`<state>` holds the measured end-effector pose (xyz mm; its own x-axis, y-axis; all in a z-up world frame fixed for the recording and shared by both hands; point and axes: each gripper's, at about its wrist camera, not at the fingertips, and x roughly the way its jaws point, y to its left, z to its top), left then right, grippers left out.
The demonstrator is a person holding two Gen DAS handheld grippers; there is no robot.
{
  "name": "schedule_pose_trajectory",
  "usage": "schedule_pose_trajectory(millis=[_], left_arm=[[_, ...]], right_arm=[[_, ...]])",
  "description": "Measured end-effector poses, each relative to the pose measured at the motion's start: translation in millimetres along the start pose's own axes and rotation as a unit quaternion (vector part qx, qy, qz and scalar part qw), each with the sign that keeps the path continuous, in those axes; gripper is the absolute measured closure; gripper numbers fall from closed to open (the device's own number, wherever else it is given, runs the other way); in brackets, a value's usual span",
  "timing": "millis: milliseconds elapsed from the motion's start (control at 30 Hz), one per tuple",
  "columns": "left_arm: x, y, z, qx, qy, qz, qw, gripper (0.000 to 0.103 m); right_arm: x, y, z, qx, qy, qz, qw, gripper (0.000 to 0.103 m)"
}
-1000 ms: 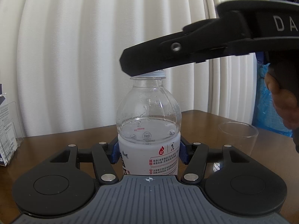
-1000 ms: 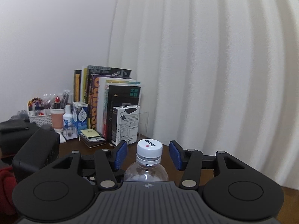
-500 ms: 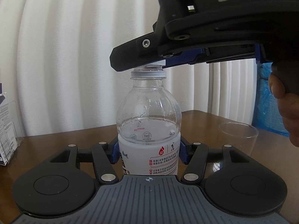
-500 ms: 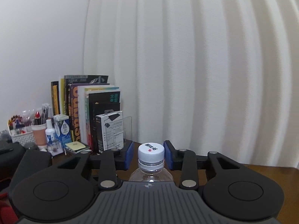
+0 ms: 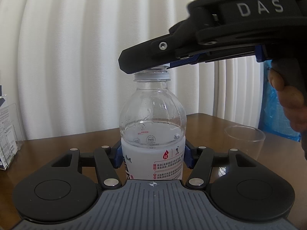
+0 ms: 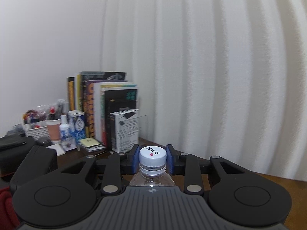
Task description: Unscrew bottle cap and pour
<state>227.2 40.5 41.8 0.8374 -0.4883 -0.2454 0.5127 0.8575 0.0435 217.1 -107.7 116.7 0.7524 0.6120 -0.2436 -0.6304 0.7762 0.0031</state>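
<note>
Item: bottle (image 5: 152,134), upright on the table (image 5: 211,122), clamped at the label by our left gripper (image 5: 153,158). Change: our right gripper (image 6: 152,158), apart a second ago, now pinches the cap (image 6: 152,154) on both sides. Meaning: we judge unscrewing can begin. Empty glass (image 5: 244,140) waits nearby.

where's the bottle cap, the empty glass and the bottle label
bottle cap (image 6: 153,154): right wrist view, on its white printed top.
glass (image 5: 244,140): left wrist view, on its clear wall just below the rim.
bottle label (image 5: 153,161): left wrist view, on the white band around the bottle's lower body.
</note>
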Motion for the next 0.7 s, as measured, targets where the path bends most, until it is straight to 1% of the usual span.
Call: schedule_pose_trajectory(millis=[167, 367, 567, 700], left_arm=[[1.3, -0.9, 0.5, 0.002, 0.0, 0.0, 1.0, 0.045], [1.8, -1.6, 0.1, 0.002, 0.0, 0.0, 1.0, 0.045], [2.5, -2.5, -0.1, 0.004, 0.0, -0.001, 1.0, 0.045], [3.8, -1.5, 0.4, 0.003, 0.0, -0.001, 1.0, 0.045]], right_arm=[[1.0, -13.6, 8.3, -0.04, 0.021, 0.058, 0.997, 0.071], [2.5, -31.0, 14.3, -0.051, 0.029, 0.131, 0.99, 0.071], [3.7, -41.5, 17.3, -0.09, 0.026, 0.181, 0.979, 0.071], [4.8, -47.8, 17.6, -0.099, 0.022, 0.204, 0.974, 0.071]])
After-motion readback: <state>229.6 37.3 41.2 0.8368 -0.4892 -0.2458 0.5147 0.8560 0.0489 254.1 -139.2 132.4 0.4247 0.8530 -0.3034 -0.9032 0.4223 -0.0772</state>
